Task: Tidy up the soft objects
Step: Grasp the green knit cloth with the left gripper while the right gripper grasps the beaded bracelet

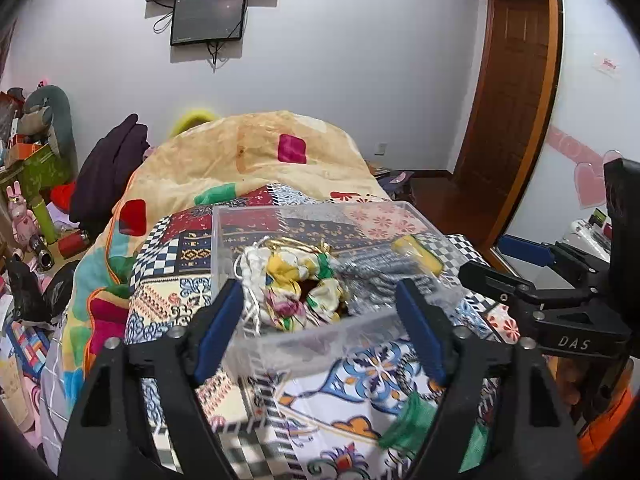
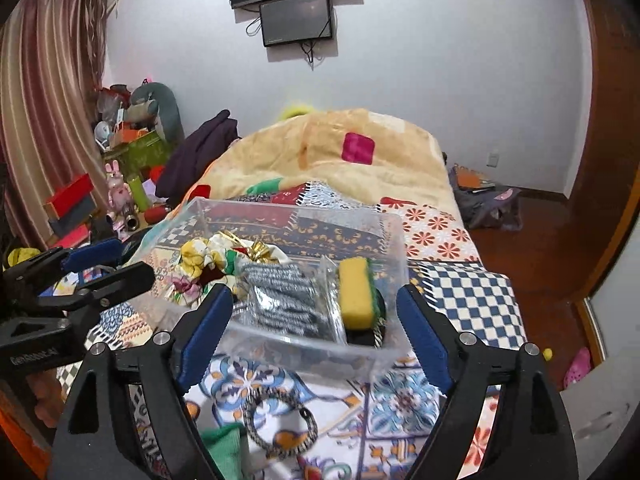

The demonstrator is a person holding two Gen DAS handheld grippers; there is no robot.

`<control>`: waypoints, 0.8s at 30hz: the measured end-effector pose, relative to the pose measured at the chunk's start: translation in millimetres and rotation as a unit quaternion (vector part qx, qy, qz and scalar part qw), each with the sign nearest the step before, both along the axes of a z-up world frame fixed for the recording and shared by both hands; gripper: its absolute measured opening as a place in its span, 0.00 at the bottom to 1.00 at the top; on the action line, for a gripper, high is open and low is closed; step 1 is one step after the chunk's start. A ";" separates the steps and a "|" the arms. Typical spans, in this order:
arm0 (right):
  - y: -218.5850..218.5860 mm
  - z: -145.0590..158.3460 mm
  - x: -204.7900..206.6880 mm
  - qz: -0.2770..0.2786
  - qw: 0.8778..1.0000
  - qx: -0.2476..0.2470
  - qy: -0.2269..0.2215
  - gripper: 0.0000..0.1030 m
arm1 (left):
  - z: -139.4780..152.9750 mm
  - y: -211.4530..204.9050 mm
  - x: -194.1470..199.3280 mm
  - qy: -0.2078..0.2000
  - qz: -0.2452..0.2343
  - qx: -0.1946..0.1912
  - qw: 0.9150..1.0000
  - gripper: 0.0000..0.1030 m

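A clear plastic bin (image 1: 224, 236) (image 2: 390, 240) sits on the patterned bed. It holds floral scrunchies (image 1: 288, 288) (image 2: 196, 260), a grey striped cloth (image 1: 372, 272) (image 2: 280, 296) and a yellow sponge (image 1: 418, 256) (image 2: 356, 292). My left gripper (image 1: 320, 328) is open, its blue fingers straddling the bin's near left part. My right gripper (image 2: 312, 332) is open, straddling the bin's near right part. A striped hair tie (image 2: 280, 426) and a green cloth (image 1: 416, 424) (image 2: 224, 448) lie on the bed in front of the bin.
A folded yellow quilt (image 1: 256, 152) (image 2: 340, 160) lies behind the bin. Toys and boxes (image 1: 32, 184) (image 2: 128, 160) crowd the left side. A wooden door (image 1: 512, 92) and floor are at the right. Screens (image 1: 208, 16) hang on the wall.
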State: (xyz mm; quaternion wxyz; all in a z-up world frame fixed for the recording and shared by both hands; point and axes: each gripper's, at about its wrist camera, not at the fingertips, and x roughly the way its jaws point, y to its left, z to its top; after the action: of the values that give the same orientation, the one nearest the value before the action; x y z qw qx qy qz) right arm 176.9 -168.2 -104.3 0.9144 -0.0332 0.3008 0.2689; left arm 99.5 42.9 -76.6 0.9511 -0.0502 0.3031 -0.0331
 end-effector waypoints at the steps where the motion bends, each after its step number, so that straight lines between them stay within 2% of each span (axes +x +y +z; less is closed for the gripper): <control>1: -3.3 -1.2 -3.1 -0.002 1.000 -0.002 0.000 0.80 | -0.8 -1.3 -3.2 0.000 -0.002 -0.002 1.000 0.83; 4: -12.4 -10.7 -12.8 -0.009 1.000 -0.012 0.005 0.80 | -8.5 -6.8 -12.5 0.009 -0.011 -0.007 1.000 0.83; 9: -23.1 -35.2 -15.2 -0.019 0.999 -0.026 0.036 0.80 | -34.9 -23.0 -19.4 0.045 -0.035 -0.005 0.998 0.83; 16: -14.9 -65.3 -11.7 0.001 0.995 -0.051 0.086 0.79 | -69.9 -42.4 -24.2 0.087 -0.063 0.011 0.994 0.83; 18: -10.9 -69.8 -11.1 0.007 0.994 -0.058 0.095 0.70 | -77.7 -44.0 -24.2 0.099 -0.068 0.006 0.993 0.83; 24: -4.6 -84.6 -16.6 0.027 0.989 -0.073 0.123 0.55 | -92.6 -47.8 -25.3 0.122 -0.077 -0.003 0.990 0.80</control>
State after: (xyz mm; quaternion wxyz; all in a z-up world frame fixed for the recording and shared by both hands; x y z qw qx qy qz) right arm 160.3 -172.7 -188.9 0.8581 -0.0742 0.4287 0.2729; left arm 74.2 -4.9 -169.2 0.9016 -0.0329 0.4196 -0.1002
